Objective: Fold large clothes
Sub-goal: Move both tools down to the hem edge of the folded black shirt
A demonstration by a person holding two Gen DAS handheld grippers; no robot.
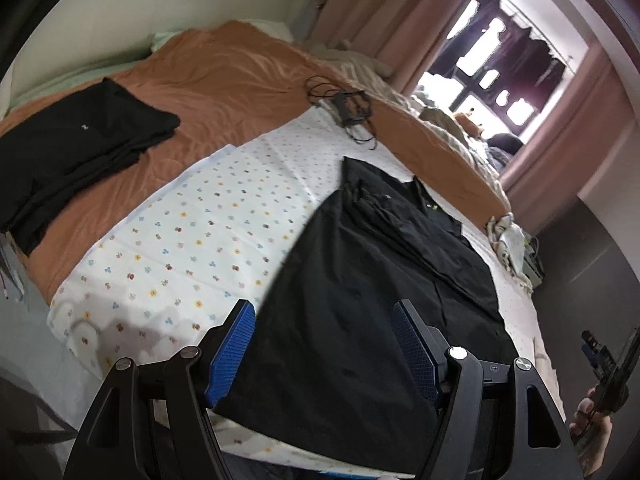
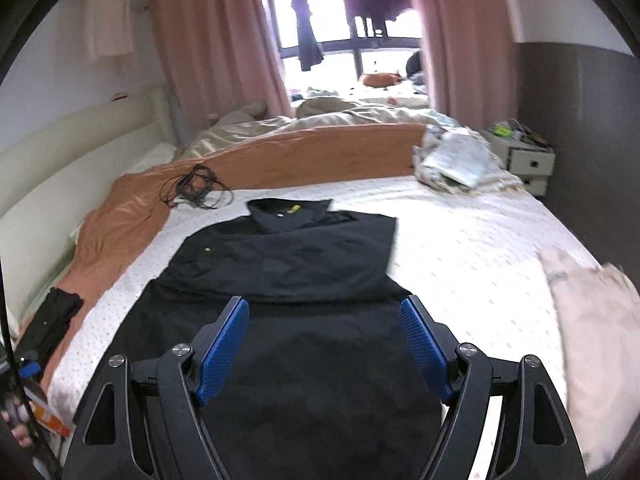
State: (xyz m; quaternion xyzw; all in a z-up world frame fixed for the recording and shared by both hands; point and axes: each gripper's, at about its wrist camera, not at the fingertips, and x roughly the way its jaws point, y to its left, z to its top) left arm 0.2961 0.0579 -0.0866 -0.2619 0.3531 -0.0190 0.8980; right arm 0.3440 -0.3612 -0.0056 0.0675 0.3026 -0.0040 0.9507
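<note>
A large black shirt (image 2: 304, 264) lies flat on the white dotted sheet (image 2: 472, 240), collar away from me, sleeves folded in over the body. It also shows in the left wrist view (image 1: 360, 280). My left gripper (image 1: 325, 308) is open and empty above the shirt's near hem. My right gripper (image 2: 325, 306) is open and empty above the shirt's lower half. The right gripper also shows at the right edge of the left wrist view (image 1: 600, 360), held in a hand.
A folded black garment (image 1: 76, 148) lies on the orange blanket (image 1: 224, 76) at left. A black cable bundle (image 2: 196, 188) lies beyond the collar. Crumpled fabric (image 2: 456, 160) sits at the far right, a beige cloth (image 2: 596, 336) near right, a nightstand (image 2: 524, 156) beyond.
</note>
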